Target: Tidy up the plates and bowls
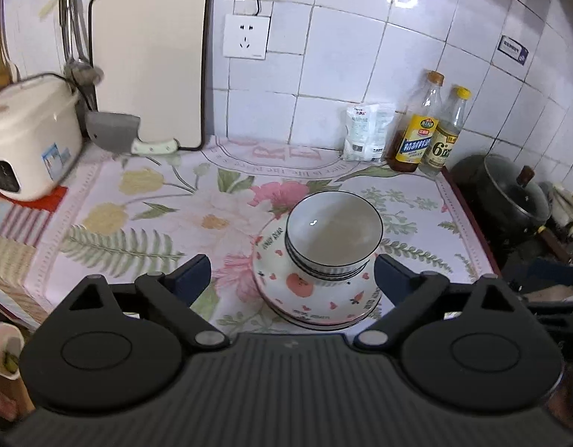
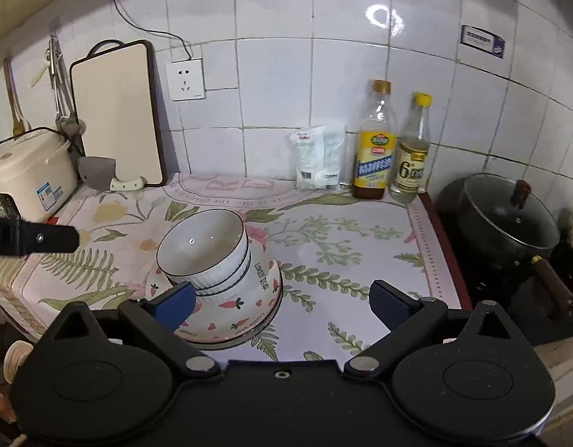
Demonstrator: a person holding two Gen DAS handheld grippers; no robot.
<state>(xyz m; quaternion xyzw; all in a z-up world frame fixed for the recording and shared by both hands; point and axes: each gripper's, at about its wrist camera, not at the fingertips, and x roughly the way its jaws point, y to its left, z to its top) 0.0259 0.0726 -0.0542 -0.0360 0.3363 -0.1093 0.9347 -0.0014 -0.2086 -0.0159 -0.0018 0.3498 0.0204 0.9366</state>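
Looking along the left claw (image 1: 292, 279), the stack of dishes sits straight ahead and below, framed in the gap between the blue pads, which stand wide apart with nothing between them; the stack rests on the flowered tabletop (image 1: 144, 223), clear of both pads. White ribbed bowls (image 1: 333, 234) with a thin dark rim are nested upright, mouth up, on pink-and-white plates (image 1: 312, 298) printed with small hearts and carrots. No long axis matters, since the stack is round. From the right claw (image 2: 282, 305), whose pads are likewise spread and empty, the same stack lies ahead but off to the left: the left pad overlaps the near edge of the plates (image 2: 245, 309), and I cannot tell whether it touches them, while the bowls (image 2: 204, 249) appear tilted toward the lens. By my judgement the left claw is better centred on the stack.
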